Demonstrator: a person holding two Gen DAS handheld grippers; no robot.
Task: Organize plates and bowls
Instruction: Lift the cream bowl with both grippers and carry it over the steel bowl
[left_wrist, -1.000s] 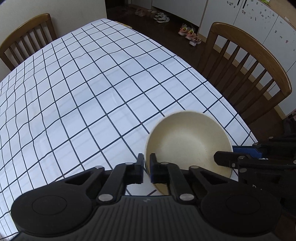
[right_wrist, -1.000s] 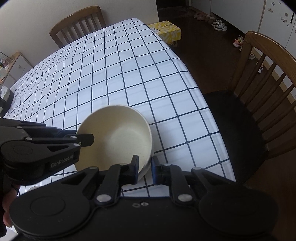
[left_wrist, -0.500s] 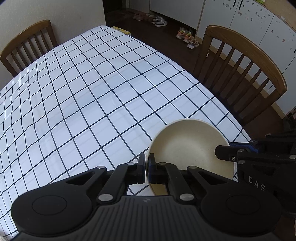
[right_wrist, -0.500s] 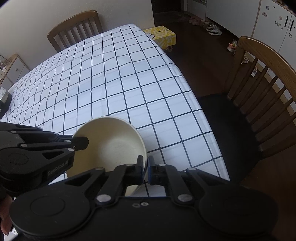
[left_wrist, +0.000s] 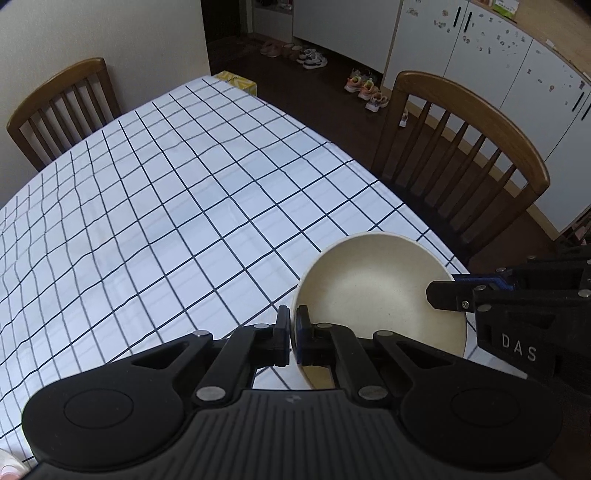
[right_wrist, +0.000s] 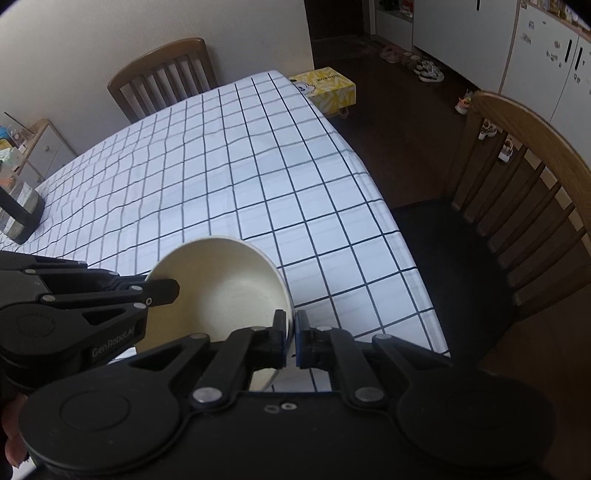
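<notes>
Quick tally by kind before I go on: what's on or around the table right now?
Bowls: 1, cream bowl
Chairs: 2, far chair, side chair
Tissue boxes: 1, yellow box
Total: 4

Soft, even daylight fills both views. The white checked cloth on the bench (left_wrist: 177, 206) shows pale sheen patches but no harsh glare. The floor (right_wrist: 406, 122) beyond the far bench edge stays dim. Fisheye distortion bows the grid lines, strongest toward the frame edges, where corners darken. Focus stays sharp throughout.
</notes>
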